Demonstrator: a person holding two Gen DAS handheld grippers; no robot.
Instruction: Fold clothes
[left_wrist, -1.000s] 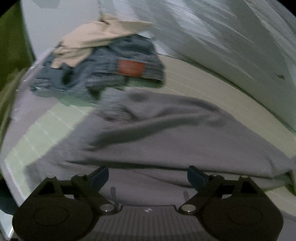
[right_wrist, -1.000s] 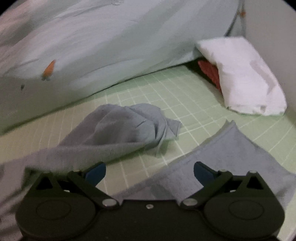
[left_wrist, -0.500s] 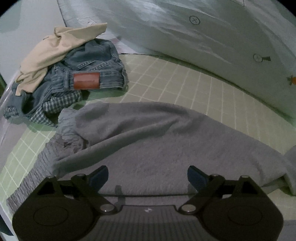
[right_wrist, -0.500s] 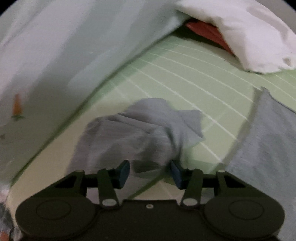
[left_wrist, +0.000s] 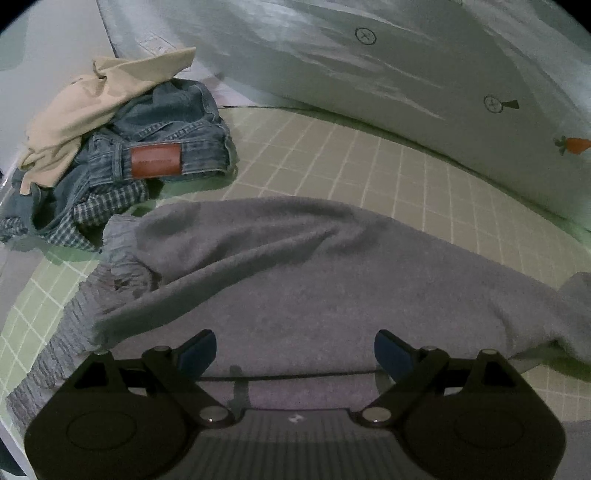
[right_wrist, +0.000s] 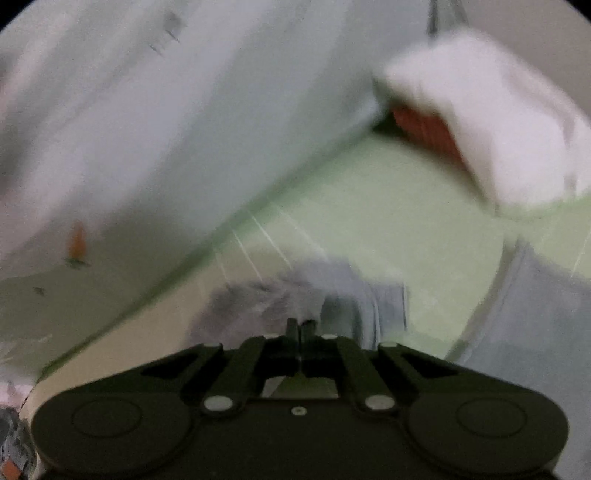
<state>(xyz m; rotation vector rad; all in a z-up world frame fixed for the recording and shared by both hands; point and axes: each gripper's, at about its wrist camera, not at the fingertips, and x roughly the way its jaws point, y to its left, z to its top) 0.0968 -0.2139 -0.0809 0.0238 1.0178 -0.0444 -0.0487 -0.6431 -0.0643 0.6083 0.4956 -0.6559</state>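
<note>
1. Grey sweatpants (left_wrist: 303, 280): we find them spread across the green gridded mat (left_wrist: 332, 162), ribbed waistband toward the left edge, one leg running off to the right. In the right wrist view a crumpled end of the same grey cloth (right_wrist: 295, 295) lies bunched on the mat, and another grey panel sits at the right edge.

2. Left gripper (left_wrist: 295, 347): we hold it low over the middle of the sweatpants, jaws spread wide, nothing between them. The blue fingertips (left_wrist: 195, 349) sit just above the cloth.

3. Right gripper (right_wrist: 301, 328): the jaws stand pressed together right at the bunched grey cloth. The view is blurred by motion; it looks pinched on that cloth, though we cannot see the fabric between the pads clearly.

4. Other stock: a heap of jeans (left_wrist: 162, 147), a checked garment and a beige garment (left_wrist: 92, 107) at the far left; a white folded item (right_wrist: 498, 122) over something red at the far right; a pale sheet with carrot print (left_wrist: 406, 74) behind.

5. Step in hand, as we judge it: the right side has taken the crumpled leg end so as to pull it straight or carry it over.

6. Next move calls for: keeping the pinch firm, drawing the leg out flat without dragging the whole garment, and having the left claw pin or grip the body.
</note>
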